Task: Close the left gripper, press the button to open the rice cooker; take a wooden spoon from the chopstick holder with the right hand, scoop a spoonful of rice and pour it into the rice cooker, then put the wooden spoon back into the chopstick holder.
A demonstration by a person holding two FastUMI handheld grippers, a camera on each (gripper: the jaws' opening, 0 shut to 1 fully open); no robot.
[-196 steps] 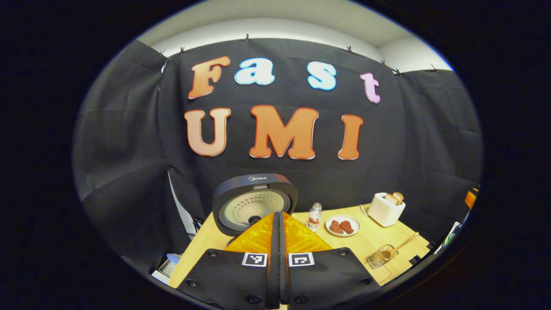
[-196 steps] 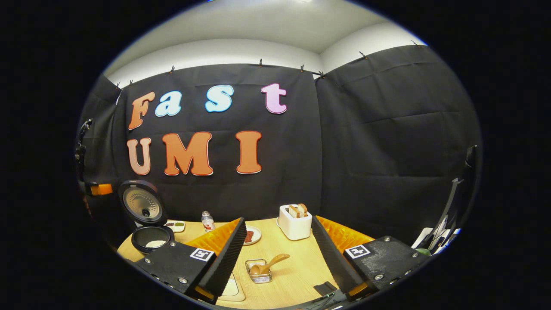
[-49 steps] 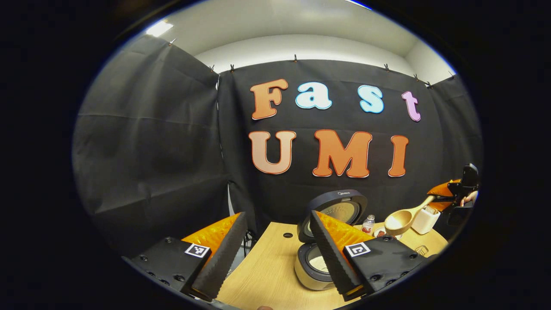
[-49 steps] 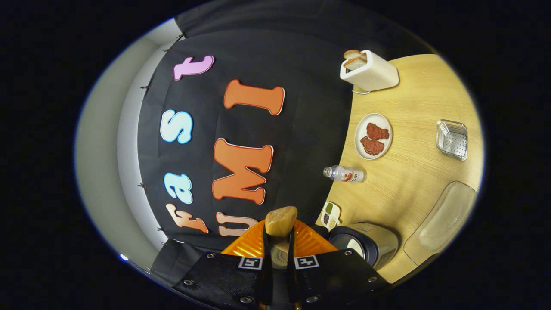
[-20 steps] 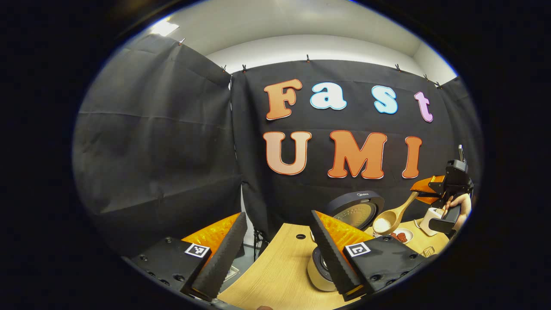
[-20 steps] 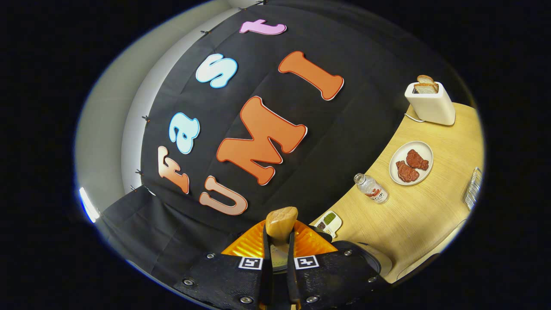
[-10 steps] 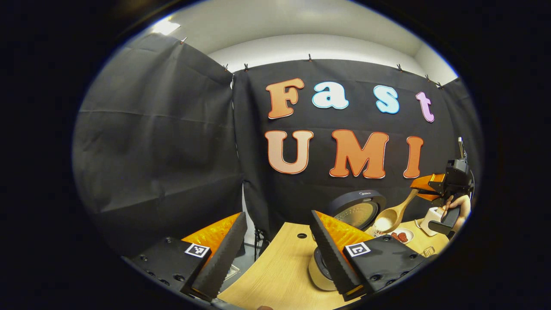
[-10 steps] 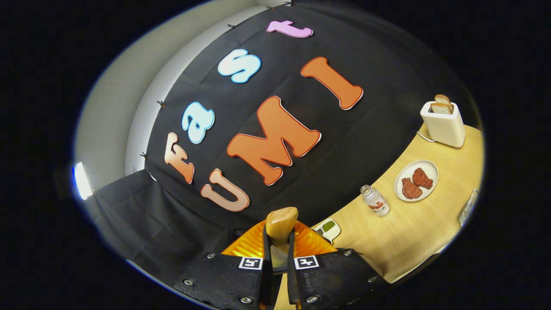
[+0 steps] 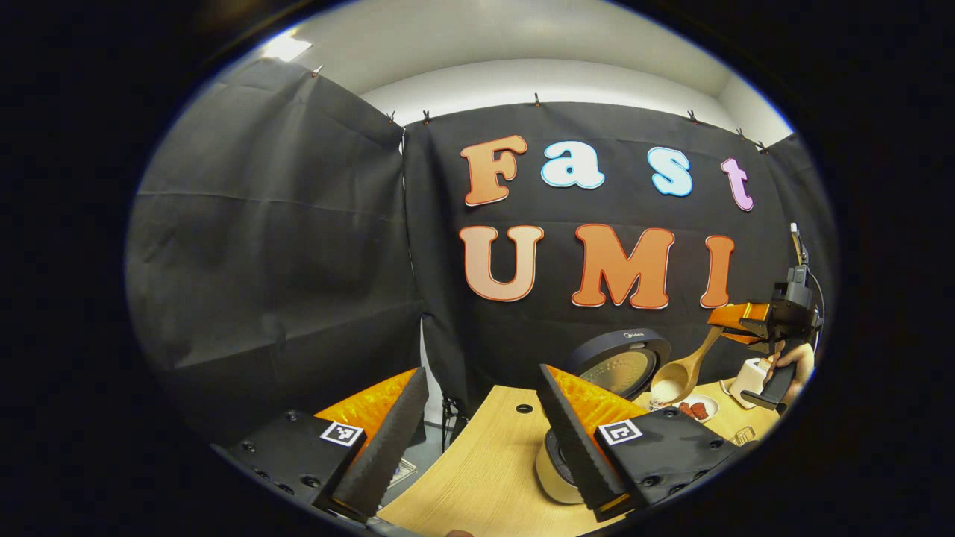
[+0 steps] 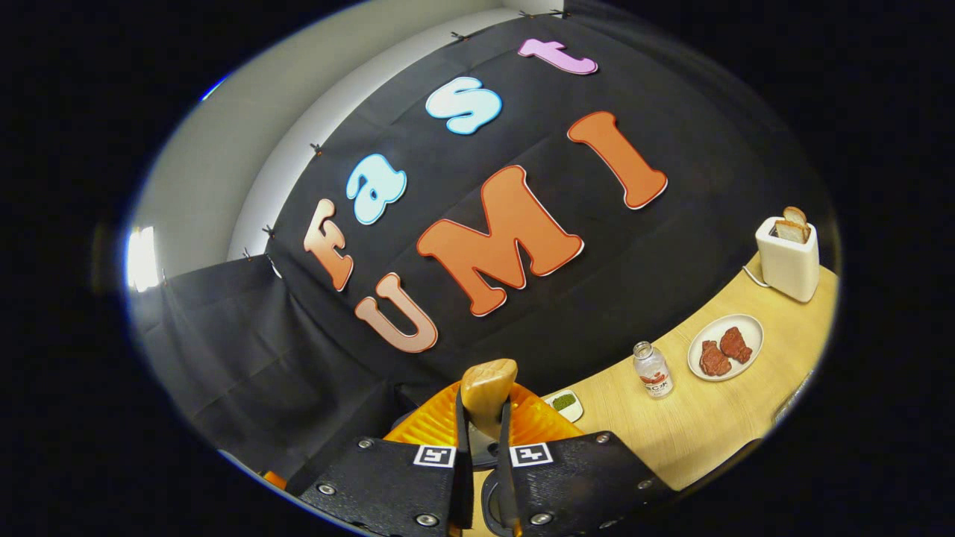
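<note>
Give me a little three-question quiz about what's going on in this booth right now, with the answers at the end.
1. True or false: the rice cooker has its lid up.
2. What lies in the bowl of the wooden spoon? A) rice B) meat C) nothing
3. Which gripper holds the spoon, and how do the other gripper's fingers stand?

Key
1. True: the lid stands raised behind the pot.
2. A: white rice fills the bowl.
3. The right gripper is shut on the spoon's handle; the left gripper has its fingers spread wide, holding nothing.
</note>
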